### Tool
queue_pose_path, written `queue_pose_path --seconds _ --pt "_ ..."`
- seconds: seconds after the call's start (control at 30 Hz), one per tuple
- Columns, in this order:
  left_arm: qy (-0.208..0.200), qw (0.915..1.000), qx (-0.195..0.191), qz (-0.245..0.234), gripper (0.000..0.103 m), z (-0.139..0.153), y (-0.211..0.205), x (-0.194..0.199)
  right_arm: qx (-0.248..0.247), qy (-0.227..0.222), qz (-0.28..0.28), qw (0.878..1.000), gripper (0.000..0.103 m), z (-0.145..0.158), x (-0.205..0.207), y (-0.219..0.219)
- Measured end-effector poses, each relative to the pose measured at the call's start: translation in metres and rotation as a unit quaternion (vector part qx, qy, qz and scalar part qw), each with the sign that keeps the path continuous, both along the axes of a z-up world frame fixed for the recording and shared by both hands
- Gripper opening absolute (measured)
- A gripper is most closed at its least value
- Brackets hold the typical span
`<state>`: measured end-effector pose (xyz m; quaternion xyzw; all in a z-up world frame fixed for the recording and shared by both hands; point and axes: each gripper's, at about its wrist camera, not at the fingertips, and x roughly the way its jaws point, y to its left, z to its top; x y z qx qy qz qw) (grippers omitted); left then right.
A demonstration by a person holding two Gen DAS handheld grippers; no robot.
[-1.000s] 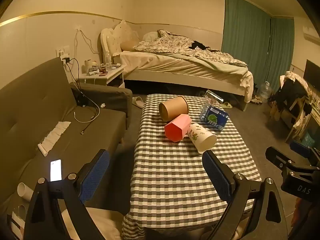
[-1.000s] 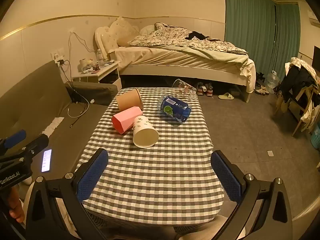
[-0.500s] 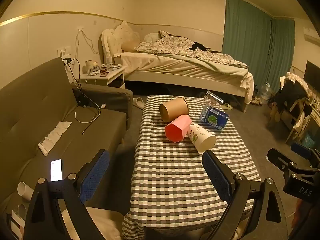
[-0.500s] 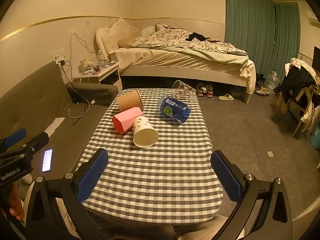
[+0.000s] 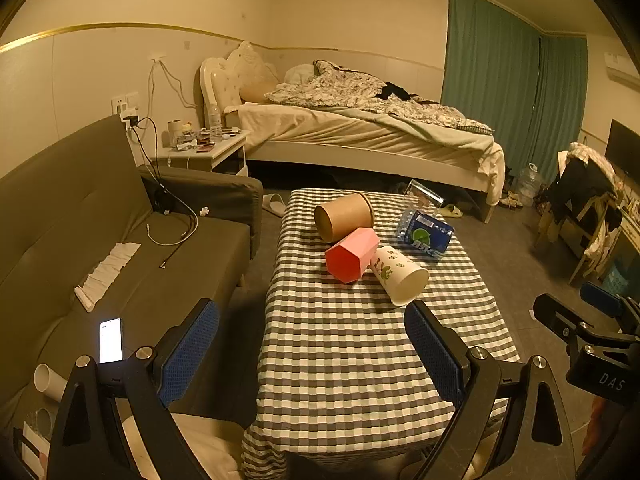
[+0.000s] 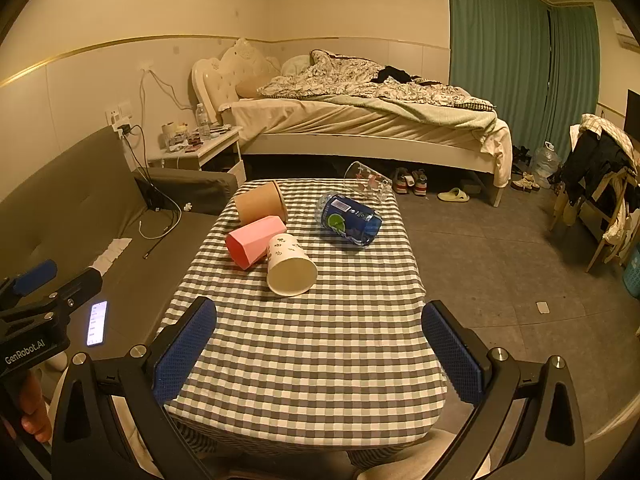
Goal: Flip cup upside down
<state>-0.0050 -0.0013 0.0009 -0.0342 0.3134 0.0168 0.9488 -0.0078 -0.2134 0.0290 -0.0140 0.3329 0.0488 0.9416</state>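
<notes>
Paper cup [image 6: 291, 266] lay sideways on the table [image 6: 320, 340]; left tool [image 5: 312, 354] and right tool [image 6: 320, 354] both hung wide open, empty.

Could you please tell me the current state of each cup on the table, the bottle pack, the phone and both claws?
Brown paper cup: on its side.
Pink cup: on its side, touching the white cup.
White paper cup: on its side, mouth toward the camera.
Clear glass: tipped over at the far edge.
Blue bottle pack: lying flat.
Phone: screen lit.
Left claw: open, empty.
Right claw: open, empty.
</notes>
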Motion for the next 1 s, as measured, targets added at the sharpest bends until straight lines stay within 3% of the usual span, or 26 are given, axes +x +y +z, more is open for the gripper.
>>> queue_pose_path --seconds 1.0 --pt "0.003 1.0000 0.000 -0.001 0.097 -0.0036 -0.0050 -0.0021 0.008 0.003 0.014 1.000 0.103 -0.0066 0.0053 -0.0002"
